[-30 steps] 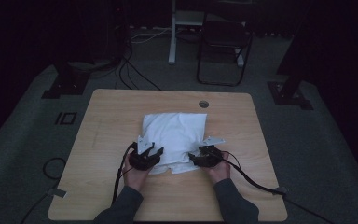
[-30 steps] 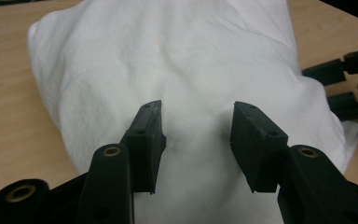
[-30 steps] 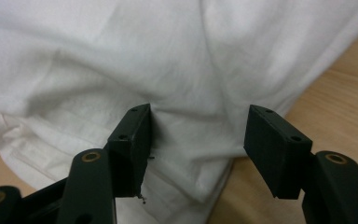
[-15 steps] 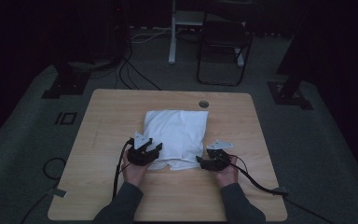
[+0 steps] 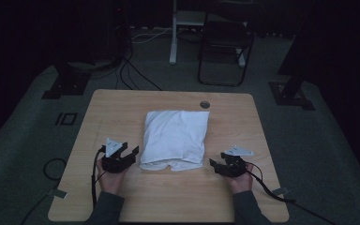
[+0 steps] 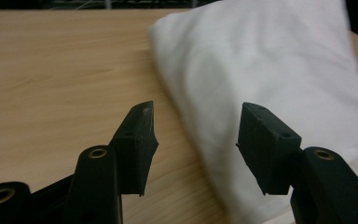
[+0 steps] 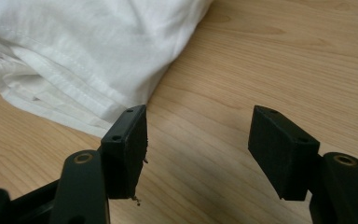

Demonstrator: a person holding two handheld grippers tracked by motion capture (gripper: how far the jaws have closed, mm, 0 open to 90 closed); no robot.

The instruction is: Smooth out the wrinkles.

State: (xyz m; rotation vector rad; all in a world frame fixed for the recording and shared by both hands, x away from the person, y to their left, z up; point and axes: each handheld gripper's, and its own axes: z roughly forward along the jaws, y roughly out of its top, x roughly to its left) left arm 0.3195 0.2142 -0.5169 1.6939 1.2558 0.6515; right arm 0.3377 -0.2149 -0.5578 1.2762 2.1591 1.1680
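Folded white cloth (image 5: 175, 138) lies mid-table (image 5: 122, 108), long axis running 12 to 6, loose layered hems at the 6 o'clock end.

Left gripper (image 5: 130, 154) sits at the cloth's 8 o'clock, just beside its edge, not touching. Hand (image 5: 108, 174) wraps the body from below, forearm coming in from 6, jaws pointing toward 1–2 o'clock, grey plate on top. Jaws have just been opening; they stand apart with nothing between them. In the left gripper view (image 6: 196, 140) the cloth's (image 6: 270, 79) side edge runs past beyond the gap, bare wood under the tips.

Right gripper (image 5: 215, 165) is at the cloth's 4 o'clock, a clear gap of table between them. Hand (image 5: 240, 180) grips from behind, forearm in from 6, jaws pointing toward 9–10 o'clock, cable trailing off to 4. Jaws apart, empty. In the right gripper view (image 7: 198, 140) only wood lies between the pads; the cloth's (image 7: 74, 51) stacked hems sit at 10–11 o'clock, near the left jaw, not clamped.

Both wrists low, grippers roughly level over the table.
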